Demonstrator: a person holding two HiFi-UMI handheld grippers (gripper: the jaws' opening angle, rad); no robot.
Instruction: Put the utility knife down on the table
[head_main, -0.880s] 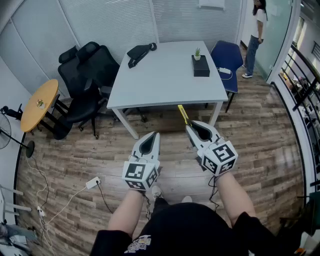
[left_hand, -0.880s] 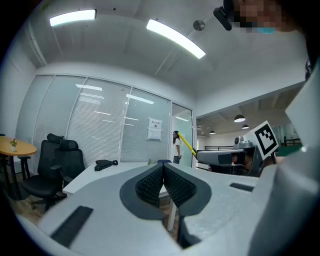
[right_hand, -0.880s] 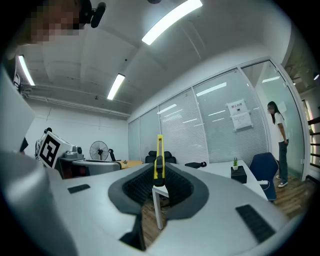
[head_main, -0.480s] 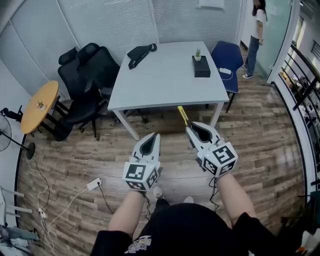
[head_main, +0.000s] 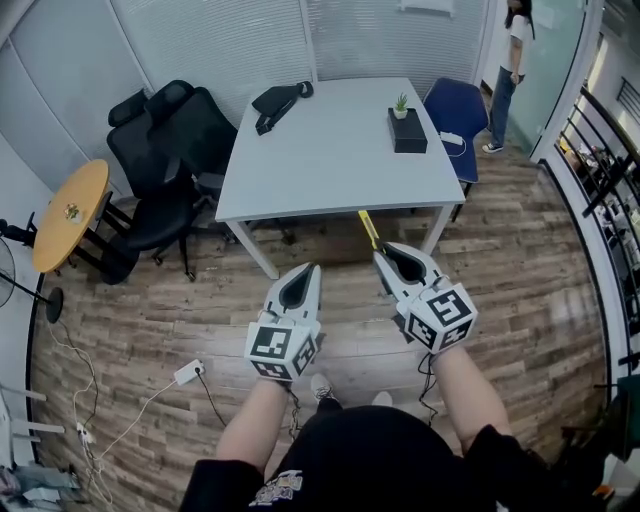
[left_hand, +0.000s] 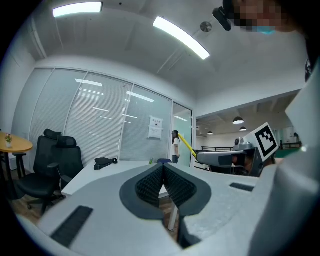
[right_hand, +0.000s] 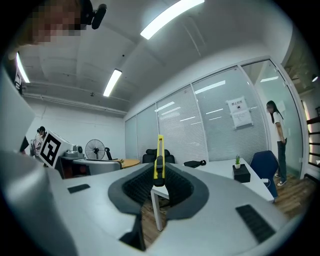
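A yellow utility knife (head_main: 368, 229) sticks out forward from my right gripper (head_main: 385, 258), whose jaws are shut on its handle; in the right gripper view the utility knife (right_hand: 159, 161) stands upright between the pads. It hangs just short of the near edge of the white table (head_main: 335, 150). My left gripper (head_main: 301, 282) is shut with nothing between its pads, level beside the right one, also short of the table. In the left gripper view the knife (left_hand: 186, 144) shows at the right.
On the table lie a black bag (head_main: 280, 103) at the far left and a black box with a small plant (head_main: 405, 128) at the far right. Black office chairs (head_main: 165, 150) stand left, a blue chair (head_main: 452, 115) right. A person (head_main: 513, 60) stands far right.
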